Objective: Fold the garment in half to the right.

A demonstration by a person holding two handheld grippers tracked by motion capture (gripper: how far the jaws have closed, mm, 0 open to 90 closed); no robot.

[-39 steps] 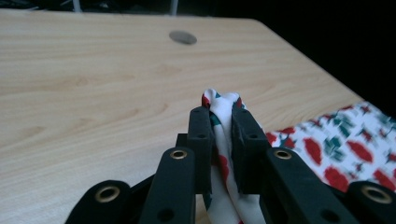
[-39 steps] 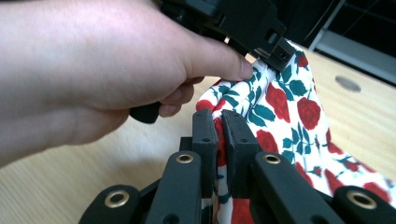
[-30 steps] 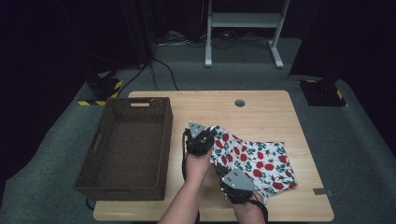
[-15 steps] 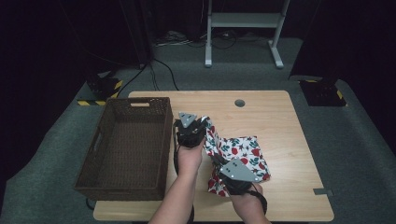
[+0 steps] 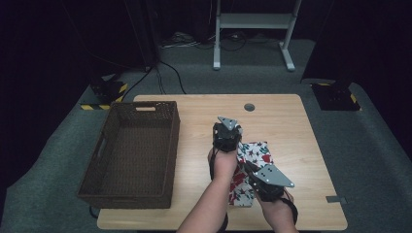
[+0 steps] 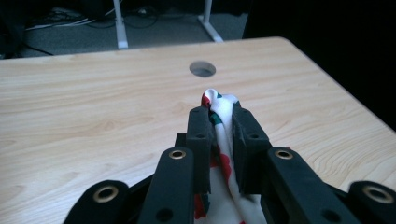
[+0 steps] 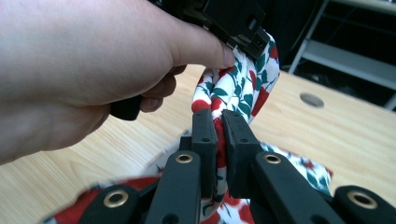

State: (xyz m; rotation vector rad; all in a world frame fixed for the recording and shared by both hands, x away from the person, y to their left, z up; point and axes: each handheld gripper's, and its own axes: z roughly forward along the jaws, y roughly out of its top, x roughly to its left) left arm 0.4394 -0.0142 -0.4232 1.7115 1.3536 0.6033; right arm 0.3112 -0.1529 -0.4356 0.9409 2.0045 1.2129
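A: From the high view we have the left gripper [image 5: 227, 130] out over the middle of the counter [image 5: 282, 116] and the right gripper [image 5: 268, 180] nearer the front edge, with the floral cloth [image 5: 253, 155] gathered between them, partly lifted, its lower part resting on the wood. The wicker basket [image 5: 131, 150] sits well apart, at the left.

B: In the left gripper view our fingers [image 6: 201, 140] are clenched on a fold of the cloth [image 6: 219, 116]; a small bump of fabric pokes out above the tips. The bite looks shallow to us.

A: Agreed. In the right gripper view the right gripper [image 7: 219, 135] is also clamped on the cloth [image 7: 243, 88], which rises in a twisted band to the left gripper [image 7: 233, 23], just beside the hand [image 7: 93, 70] that holds it.

B: So what could go wrong? We judge that if we pull the two grips apart too hard, the thin fold may slip from the left fingers.

A: And the part trailing on the counter could drag or catch the basket's rim if we swing across low, spoiling the fold.
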